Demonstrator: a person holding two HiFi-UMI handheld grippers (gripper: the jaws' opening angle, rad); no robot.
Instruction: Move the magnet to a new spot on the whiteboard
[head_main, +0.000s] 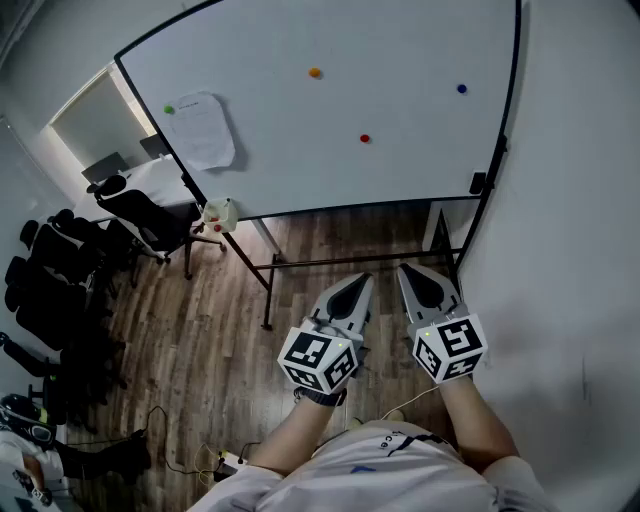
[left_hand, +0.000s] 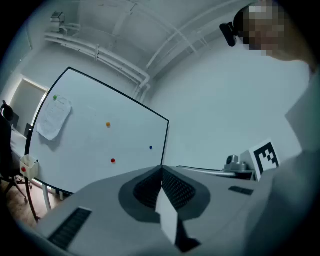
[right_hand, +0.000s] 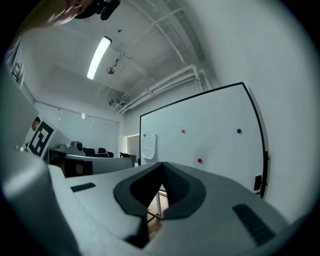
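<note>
The whiteboard (head_main: 300, 160) stands on a black frame ahead of me. It carries an orange magnet (head_main: 315, 72), a blue magnet (head_main: 461, 88) and a red magnet (head_main: 364, 138). A green magnet (head_main: 168, 109) pins a paper sheet (head_main: 200, 132) at its left. My left gripper (head_main: 365, 279) and right gripper (head_main: 403, 268) hang side by side over the floor, well short of the board, both shut and holding nothing. In the left gripper view the red magnet (left_hand: 113, 160) shows above the closed jaws; in the right gripper view the same red magnet (right_hand: 200, 160) does too.
Black office chairs (head_main: 130, 215) crowd the left side beside a desk. A small white container (head_main: 220, 214) hangs at the board's lower left corner, a black block (head_main: 478, 183) at its right edge. A white wall (head_main: 580, 250) runs close on the right. Cables (head_main: 225, 460) lie on the wooden floor.
</note>
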